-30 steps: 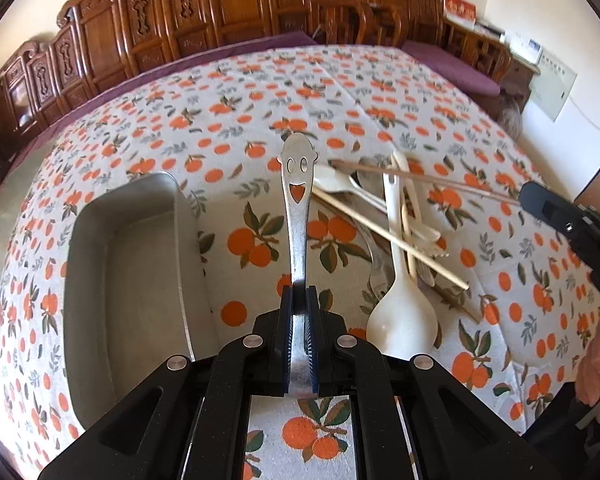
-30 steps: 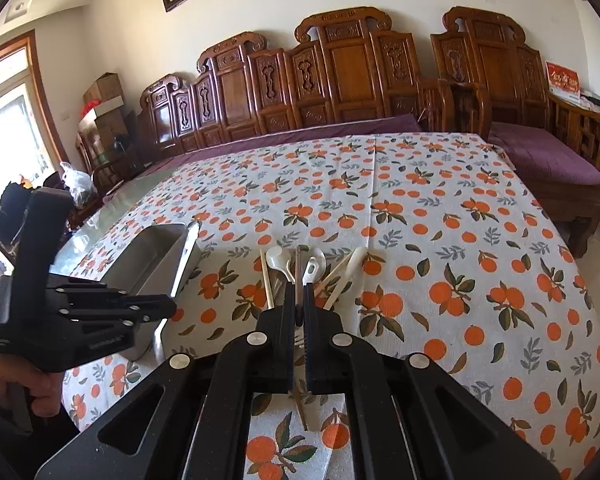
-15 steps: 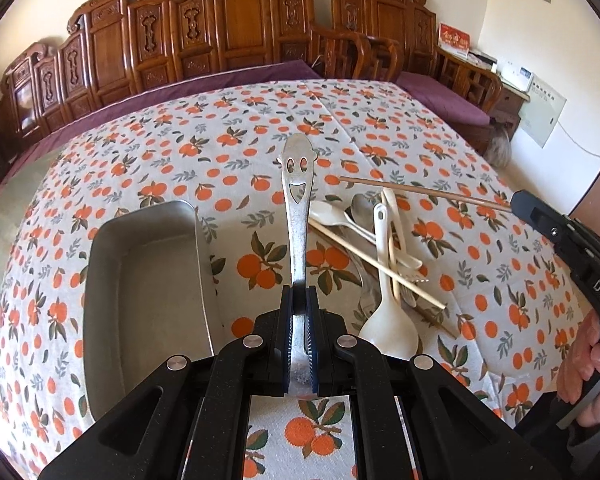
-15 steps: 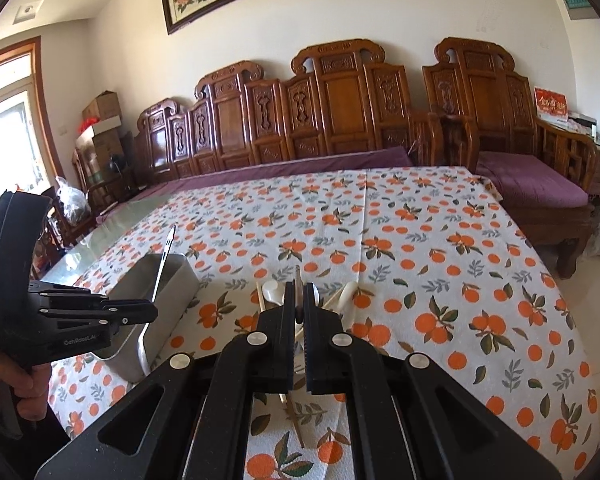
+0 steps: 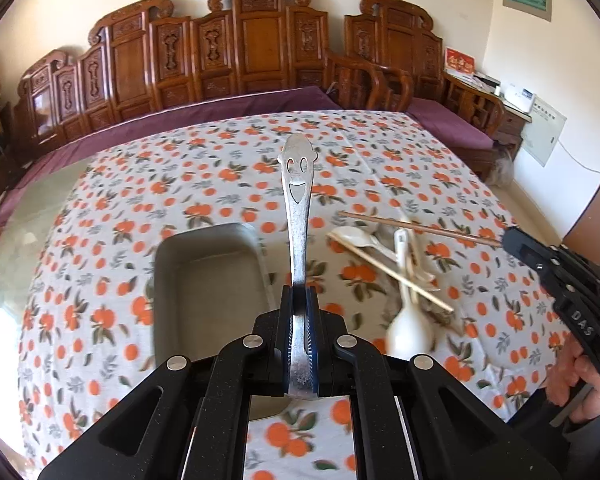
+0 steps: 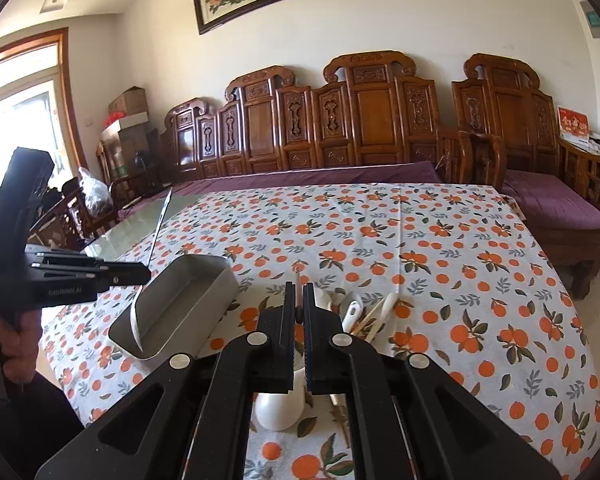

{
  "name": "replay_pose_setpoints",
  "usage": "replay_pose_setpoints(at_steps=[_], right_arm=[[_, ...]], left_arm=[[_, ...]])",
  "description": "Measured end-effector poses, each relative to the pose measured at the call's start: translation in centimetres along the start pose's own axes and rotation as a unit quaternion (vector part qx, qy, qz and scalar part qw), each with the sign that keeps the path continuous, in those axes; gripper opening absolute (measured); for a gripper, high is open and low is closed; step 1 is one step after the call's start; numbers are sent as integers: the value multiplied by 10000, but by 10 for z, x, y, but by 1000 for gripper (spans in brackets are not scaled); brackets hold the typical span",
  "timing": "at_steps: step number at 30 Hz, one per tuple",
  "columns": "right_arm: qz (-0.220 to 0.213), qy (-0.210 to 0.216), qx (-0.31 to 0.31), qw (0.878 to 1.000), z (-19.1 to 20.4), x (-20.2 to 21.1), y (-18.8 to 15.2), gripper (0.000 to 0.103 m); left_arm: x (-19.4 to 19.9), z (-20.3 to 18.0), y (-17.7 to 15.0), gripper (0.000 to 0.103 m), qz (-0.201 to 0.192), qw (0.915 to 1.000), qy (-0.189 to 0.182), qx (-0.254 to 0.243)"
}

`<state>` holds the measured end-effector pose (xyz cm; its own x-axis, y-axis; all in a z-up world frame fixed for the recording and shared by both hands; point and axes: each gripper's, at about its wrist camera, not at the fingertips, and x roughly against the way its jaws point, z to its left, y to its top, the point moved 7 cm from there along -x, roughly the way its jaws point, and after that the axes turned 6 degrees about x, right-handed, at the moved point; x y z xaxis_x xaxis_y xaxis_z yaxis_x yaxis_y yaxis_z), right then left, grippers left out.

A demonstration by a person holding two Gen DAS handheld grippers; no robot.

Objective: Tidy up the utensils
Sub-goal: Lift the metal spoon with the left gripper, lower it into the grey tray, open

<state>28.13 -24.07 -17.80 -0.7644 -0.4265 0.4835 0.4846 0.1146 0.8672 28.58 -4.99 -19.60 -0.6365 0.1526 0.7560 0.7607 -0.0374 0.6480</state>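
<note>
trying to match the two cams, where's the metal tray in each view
Left wrist view: the metal tray lies left of centre, on the tablecloth just left of the smiley-handled utensil clamped in the left gripper.
Right wrist view: the tray sits lower left, between the left gripper and the right gripper.
Shared landmark: the white spoon in the utensil pile, right of the tray in both.

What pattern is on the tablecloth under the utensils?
White tablecloth printed with oranges and green-grey leaves; it shows best in the right wrist view.
</note>
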Motion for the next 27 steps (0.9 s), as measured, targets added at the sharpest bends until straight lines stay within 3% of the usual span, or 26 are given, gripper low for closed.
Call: replay_pose_setpoints(at_steps=[10, 17, 27], right_arm=[[70, 52, 109, 9999, 12, -3, -2, 4], [133, 51, 67, 9999, 9, -8, -5, 4], [167, 79, 104, 9998, 14, -9, -5, 4]], left_arm=[[-47, 57, -21, 5, 554, 9971, 503, 99], [-85, 65, -38, 5, 1044, 9919, 719, -37], [-105, 77, -48, 7, 1312, 9880, 794, 190]])
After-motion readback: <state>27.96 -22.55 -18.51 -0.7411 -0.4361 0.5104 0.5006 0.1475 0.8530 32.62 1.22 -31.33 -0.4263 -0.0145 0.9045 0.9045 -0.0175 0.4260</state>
